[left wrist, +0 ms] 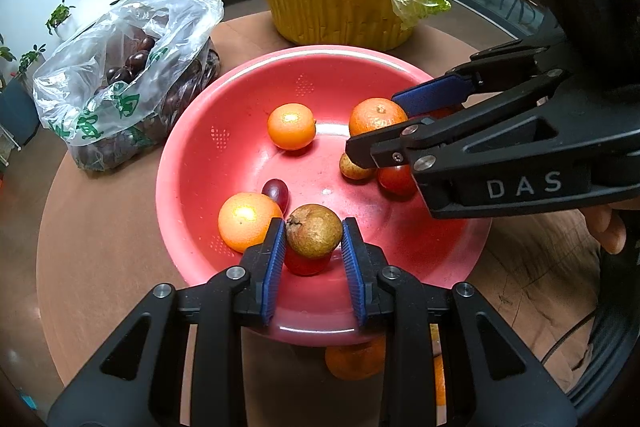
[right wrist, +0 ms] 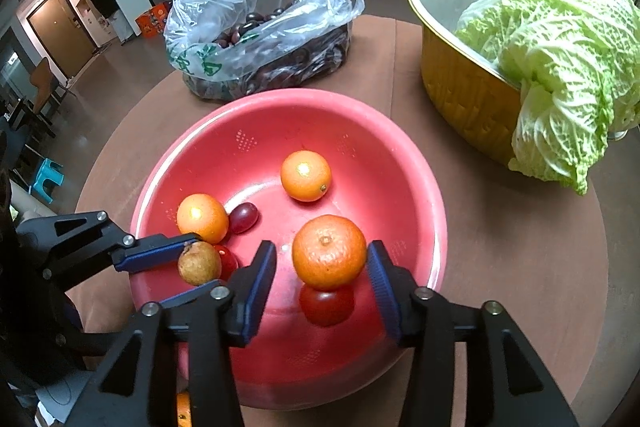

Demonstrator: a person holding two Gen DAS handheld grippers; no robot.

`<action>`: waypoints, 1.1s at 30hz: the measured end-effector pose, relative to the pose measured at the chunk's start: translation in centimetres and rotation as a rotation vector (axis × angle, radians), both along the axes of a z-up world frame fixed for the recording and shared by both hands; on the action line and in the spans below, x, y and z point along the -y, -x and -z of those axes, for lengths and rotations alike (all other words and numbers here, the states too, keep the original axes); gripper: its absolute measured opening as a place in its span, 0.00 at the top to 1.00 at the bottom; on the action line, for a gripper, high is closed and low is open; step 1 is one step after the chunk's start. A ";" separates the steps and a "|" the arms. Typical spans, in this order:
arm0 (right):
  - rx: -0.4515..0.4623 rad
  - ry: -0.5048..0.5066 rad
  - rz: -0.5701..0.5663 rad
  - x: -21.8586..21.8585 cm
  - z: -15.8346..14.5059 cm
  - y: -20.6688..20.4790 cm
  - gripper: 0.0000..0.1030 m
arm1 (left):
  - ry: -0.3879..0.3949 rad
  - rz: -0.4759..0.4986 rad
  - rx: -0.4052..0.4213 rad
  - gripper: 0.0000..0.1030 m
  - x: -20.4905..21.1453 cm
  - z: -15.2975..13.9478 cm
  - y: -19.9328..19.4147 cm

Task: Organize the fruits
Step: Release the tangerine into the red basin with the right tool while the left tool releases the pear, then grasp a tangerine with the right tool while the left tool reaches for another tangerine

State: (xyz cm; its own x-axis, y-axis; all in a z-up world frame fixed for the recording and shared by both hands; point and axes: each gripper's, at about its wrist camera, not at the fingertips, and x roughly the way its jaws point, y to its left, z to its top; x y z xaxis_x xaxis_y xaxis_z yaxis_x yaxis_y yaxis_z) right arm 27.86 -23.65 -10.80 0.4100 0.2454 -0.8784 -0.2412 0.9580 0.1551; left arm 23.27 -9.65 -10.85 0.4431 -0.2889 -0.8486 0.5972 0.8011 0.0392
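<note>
Fruit sits in the red bowl (left wrist: 224,115) on the counter (left wrist: 100,227). Left wrist view: the left tool (left wrist: 314,239) clamps a brown fruit (left wrist: 314,231) above the bowl's near rim, an orange (left wrist: 244,221) beside it. Right wrist view: the right tool (right wrist: 322,263) stands open around a tangerine (right wrist: 329,251), its left pad clear of it, over a tomato (right wrist: 327,303) inside the bowl.
</note>
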 end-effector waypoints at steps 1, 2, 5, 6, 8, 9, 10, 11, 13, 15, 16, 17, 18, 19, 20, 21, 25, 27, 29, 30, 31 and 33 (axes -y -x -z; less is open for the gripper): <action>0.004 0.003 0.003 0.0 -0.1 0.1 0.48 | 0.000 -0.001 0.000 0.74 0.0 0.0 0.0; 0.004 0.002 0.005 0.1 -0.2 0.1 0.48 | -0.001 -0.002 0.001 0.74 0.0 0.0 0.0; 0.009 -0.005 0.016 0.4 -0.6 0.4 0.48 | 0.000 -0.005 0.000 0.73 0.0 0.0 0.0; 0.015 -0.008 0.021 0.5 -0.8 0.7 0.48 | 0.001 -0.006 0.001 0.72 0.0 -0.1 0.0; 0.025 -0.014 0.024 0.7 -1.2 1.1 0.48 | 0.009 -0.005 -0.005 0.68 0.0 -0.1 0.0; 0.030 -0.016 0.025 0.8 -1.3 1.4 0.48 | 0.017 0.000 -0.009 0.60 0.0 -0.2 0.0; 0.036 -0.017 0.026 0.8 -1.6 1.6 0.48 | 0.034 0.011 -0.016 0.47 0.0 -0.3 0.1; 0.041 -0.018 0.028 0.9 -1.7 1.9 0.48 | 0.037 0.020 -0.012 0.44 0.2 -0.5 0.3; 0.053 -0.031 0.039 1.4 -2.2 2.6 0.48 | 0.006 -0.004 0.021 0.34 0.3 -0.6 0.5; 0.071 -0.046 0.054 2.0 -3.0 3.4 0.48 | 0.028 -0.014 0.003 0.34 -0.1 -0.7 0.3; 0.083 -0.056 0.060 2.3 -3.4 3.9 0.48 | 0.031 -0.013 0.006 0.34 -0.2 -0.8 0.4; 0.090 -0.063 0.063 2.5 -3.6 4.3 0.48 | 0.027 -0.013 0.013 0.34 -0.3 -1.0 0.6; 0.102 -0.070 0.070 2.9 -4.1 4.9 0.48 | 0.027 -0.014 0.016 0.34 -0.4 -1.1 0.7; 0.111 -0.077 0.075 3.2 -4.4 5.4 0.48 | 0.031 -0.015 0.018 0.34 -0.6 -1.3 0.9; 0.121 -0.084 0.082 3.6 -4.8 6.0 0.48 | 0.036 -0.019 0.021 0.34 -0.8 -1.5 1.1; 0.135 -0.096 0.093 4.1 -5.3 6.7 0.48 | 0.042 -0.023 0.025 0.34 -1.1 -1.7 1.3; 0.177 -0.135 0.127 5.5 -6.7 9.4 0.48 | 0.061 -0.045 0.043 0.33 -2.2 -2.6 2.4; 0.193 -0.149 0.147 5.9 -7.0 11.3 0.48 | 0.079 -0.054 0.049 0.33 -3.0 -3.0 3.3; 0.198 -0.157 0.156 5.8 -6.7 12.7 0.48 | 0.091 -0.064 0.058 0.33 -3.9 -3.3 4.5; 0.195 -0.160 0.159 5.5 -6.3 13.6 0.48 | 0.096 -0.075 0.060 0.33 -4.5 -3.4 5.2; 0.189 -0.164 0.155 5.0 -5.8 14.4 0.48 | 0.103 -0.086 0.060 0.33 -5.2 -3.4 6.0; 0.162 -0.164 0.131 3.4 -4.2 16.0 0.48 | 0.126 -0.114 0.057 0.33 -6.7 -3.2 7.5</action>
